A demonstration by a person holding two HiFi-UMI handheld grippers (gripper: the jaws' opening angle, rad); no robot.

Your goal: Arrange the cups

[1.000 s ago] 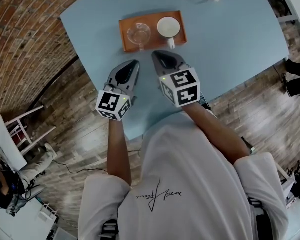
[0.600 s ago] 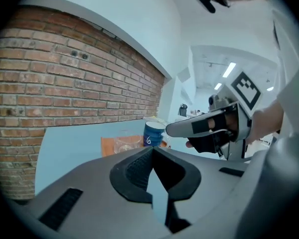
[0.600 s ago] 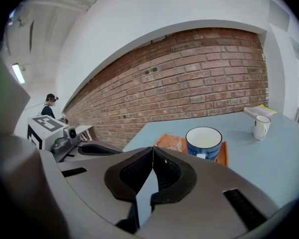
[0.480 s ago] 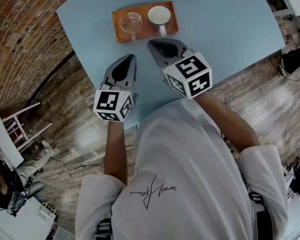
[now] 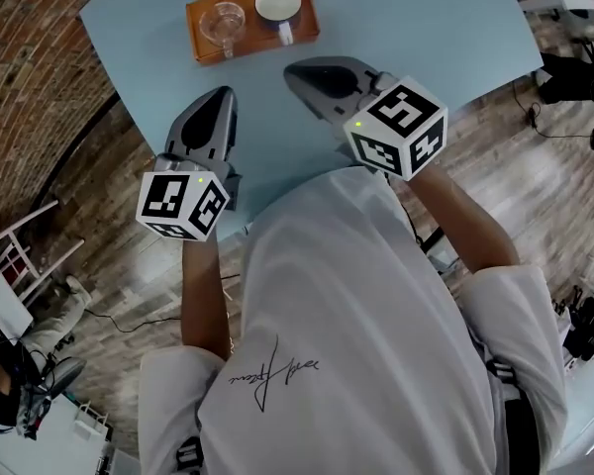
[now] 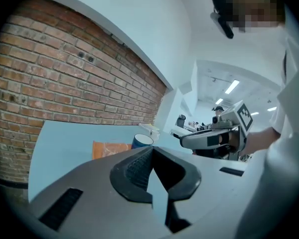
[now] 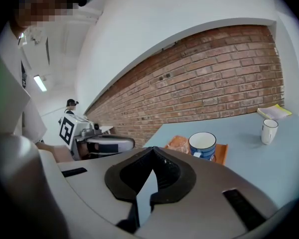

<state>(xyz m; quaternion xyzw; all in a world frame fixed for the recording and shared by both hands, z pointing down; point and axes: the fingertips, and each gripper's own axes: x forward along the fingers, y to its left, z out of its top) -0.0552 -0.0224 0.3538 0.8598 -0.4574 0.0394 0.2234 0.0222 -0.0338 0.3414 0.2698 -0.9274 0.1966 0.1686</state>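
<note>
An orange tray [image 5: 305,26] lies at the far side of the light blue table [image 5: 426,28]. On it stand a clear glass cup [image 5: 223,20] and, to its right, a blue mug with a white inside [image 5: 277,3]. Both grippers hover over the table's near edge, well short of the tray. My left gripper [image 5: 221,95] is shut and empty; in its own view the jaws [image 6: 152,151] meet, with the tray [image 6: 109,148] and mug [image 6: 141,141] beyond. My right gripper [image 5: 292,70] is also shut on nothing [image 7: 152,151]; past it stand the mug [image 7: 203,144] and the glass [image 7: 179,144].
A small white mug [image 7: 269,131] stands alone further right on the table, with a yellow pad [image 7: 274,112] behind it near the brick wall [image 7: 214,83]. Wooden floor and a white chair [image 5: 20,255] lie to the left of the table.
Both grippers have risen and drawn back toward the person, away from the tray. The tray and cups now sit further up and to the left in the head view.
</note>
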